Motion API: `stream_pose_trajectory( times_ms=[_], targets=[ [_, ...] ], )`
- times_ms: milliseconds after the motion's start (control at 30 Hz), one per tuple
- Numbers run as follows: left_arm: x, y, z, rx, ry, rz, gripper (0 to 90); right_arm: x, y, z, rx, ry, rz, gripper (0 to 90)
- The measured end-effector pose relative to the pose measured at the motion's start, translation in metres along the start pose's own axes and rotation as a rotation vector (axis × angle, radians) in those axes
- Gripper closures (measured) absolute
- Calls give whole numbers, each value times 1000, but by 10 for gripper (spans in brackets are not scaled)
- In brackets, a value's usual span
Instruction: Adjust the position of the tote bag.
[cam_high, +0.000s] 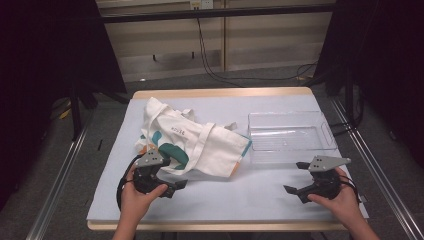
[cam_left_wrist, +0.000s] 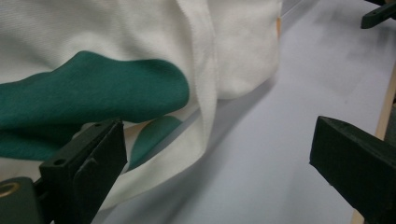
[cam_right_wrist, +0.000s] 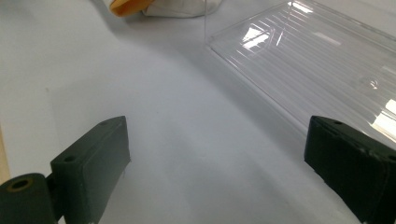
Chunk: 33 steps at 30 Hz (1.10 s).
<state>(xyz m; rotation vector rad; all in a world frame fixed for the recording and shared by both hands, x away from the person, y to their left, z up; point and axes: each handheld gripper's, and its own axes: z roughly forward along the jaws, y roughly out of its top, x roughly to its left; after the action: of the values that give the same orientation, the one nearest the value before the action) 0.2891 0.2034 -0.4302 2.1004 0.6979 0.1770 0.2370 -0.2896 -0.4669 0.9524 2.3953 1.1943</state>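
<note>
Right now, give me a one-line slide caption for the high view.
Two open hand-held grippers, left beside a crumpled tote bag, right near a clear tray.

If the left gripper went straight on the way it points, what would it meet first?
Probably the tote bag: the left gripper has its jaws open, and the bag's white and green cloth lies just ahead, nearer one jaw. How near is hard to tell.

From high above the near edge we look forward and down over the whole table (cam_high: 225, 200). Our left gripper view sits low, close against the tote bag (cam_left_wrist: 116, 56); our right gripper view skims toward the clear tray (cam_right_wrist: 317, 60). All share the tabletop.
</note>
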Motion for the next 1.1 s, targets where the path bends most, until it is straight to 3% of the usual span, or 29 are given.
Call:
stream_pose_trajectory(
  times_ms=[200,533,833,933,1100],
  targets=[
    [6,-4,-5,-5,25,-6,38,5,4,5,9,4,-30,63],
    [15,-10,-10,-8,47,-30,38,11,10,12,9,13,-36,74],
    [31,-19,-28,-16,125,-60,38,23,23,26,19,61,-60,118],
    [38,-25,-34,-28,143,-95,37,26,26,30,23,69,-62,131],
    [47,-30,-38,-9,178,-113,30,31,32,37,27,98,-74,164]
  ],
)
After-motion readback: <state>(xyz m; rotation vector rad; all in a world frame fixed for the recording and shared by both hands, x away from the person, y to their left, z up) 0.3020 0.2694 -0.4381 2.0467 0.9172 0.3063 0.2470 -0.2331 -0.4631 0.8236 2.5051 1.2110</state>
